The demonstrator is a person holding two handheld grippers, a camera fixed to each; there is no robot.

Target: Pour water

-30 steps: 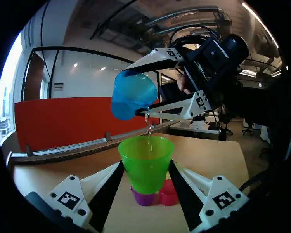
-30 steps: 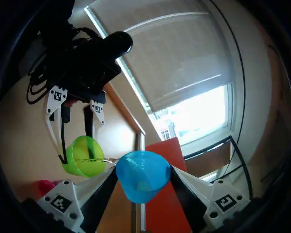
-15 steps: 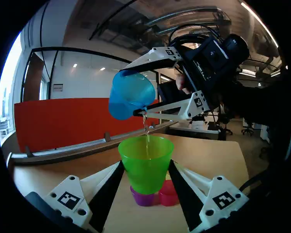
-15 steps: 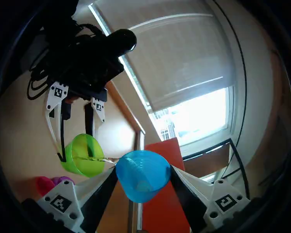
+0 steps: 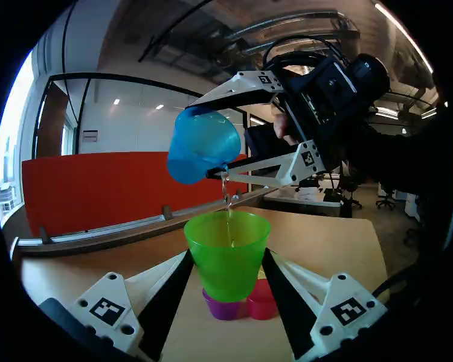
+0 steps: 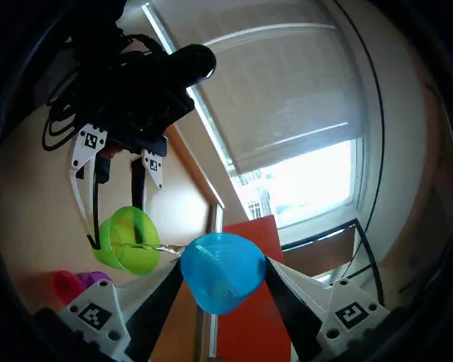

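Table (image 5: 329,241) bare to far edge; left gripper (image 5: 227,256) clamping upright green cup (image 5: 228,268) over purple cup (image 5: 222,309), red cup (image 5: 266,301); right gripper (image 6: 223,265) pinching tilted blue cup (image 6: 222,280), water stream (image 5: 227,205) falling inside green rim

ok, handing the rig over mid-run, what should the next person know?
Left hand-held gripper: shut on the green cup, held upright.
Right hand-held gripper: shut on the blue cup, tipped above the green one.
A thin water stream runs from blue into green.
Purple cup and pink cup show below the green cup, on the table.
Done: both cups gripped, pour under way.
Left: finish the pour, level the blue cup. How much water remains in it I cannot tell.
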